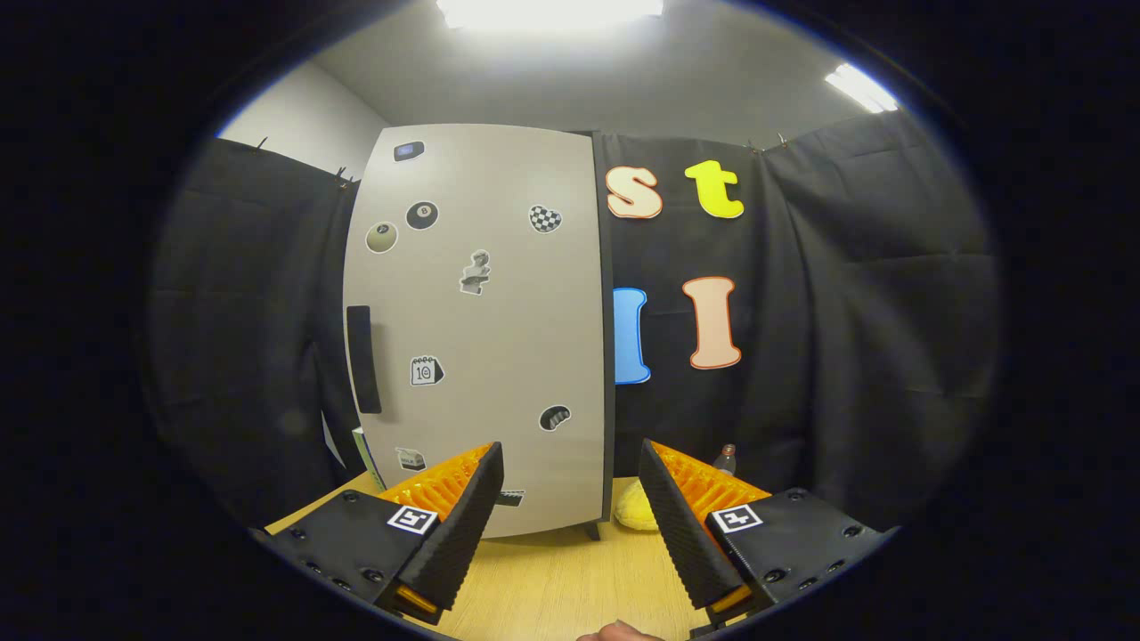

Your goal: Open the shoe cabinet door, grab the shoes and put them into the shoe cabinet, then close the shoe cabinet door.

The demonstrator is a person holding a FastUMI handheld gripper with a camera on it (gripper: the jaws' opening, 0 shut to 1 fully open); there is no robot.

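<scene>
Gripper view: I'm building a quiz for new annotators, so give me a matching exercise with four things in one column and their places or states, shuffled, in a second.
Things:
1. cabinet door
2. handle
3. yellow thing
4. tongs

Places or states:
A. on the table, just right of the cabinet's foot
B. open, holding nothing
C. shut, with stickers on it
D. dark strip on the door's left edge

Pairs: 1-C, 2-D, 3-A, 4-B
</scene>
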